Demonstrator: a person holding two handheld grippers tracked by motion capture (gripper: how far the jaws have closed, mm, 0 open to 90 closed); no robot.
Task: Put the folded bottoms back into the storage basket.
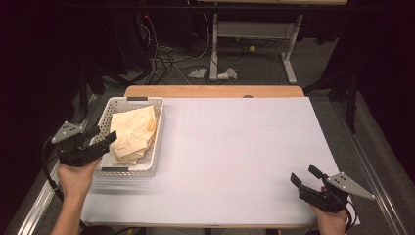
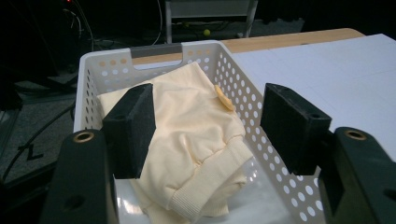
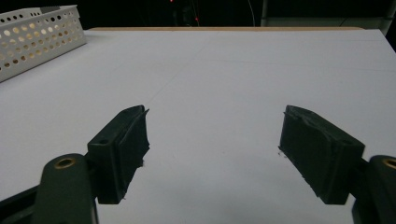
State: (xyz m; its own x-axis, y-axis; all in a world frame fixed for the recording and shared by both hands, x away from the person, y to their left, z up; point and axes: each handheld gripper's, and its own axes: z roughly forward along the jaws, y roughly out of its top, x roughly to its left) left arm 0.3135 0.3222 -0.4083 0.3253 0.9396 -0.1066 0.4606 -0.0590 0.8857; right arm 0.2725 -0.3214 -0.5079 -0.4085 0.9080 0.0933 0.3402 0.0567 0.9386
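Here, everything is placed against the white basket.
Right gripper [image 1: 304, 179]: nearest the person, low on the white sheet [image 1: 235, 161] and well apart from the basket, out toward the opposite side; in the right gripper view its jaws stand wide apart with only bare sheet between them.
Left gripper [image 1: 103, 135]: held at the basket's near outer corner, tips just over the rim; in the left gripper view its jaws are apart, framing the cloth without pressing on it.
Basket [image 1: 111, 104]: white, perforated, sitting on the sheet's left edge; its far end has a cut-out handle.
Cloth [image 2: 187, 135]: pale yellow, crumpled, lying inside the basket and filling most of it, a ribbed hem turned toward the near end.
Yellow tag [image 2: 224, 98]: a small yellow piece on the cloth, beside the basket's inner wall.
Table [image 1: 215, 91]: its wooden edge shows beyond the basket's far end.
Floor [image 1: 254, 68]: past the table, with cables and a small yellow ball [image 1: 252, 48].
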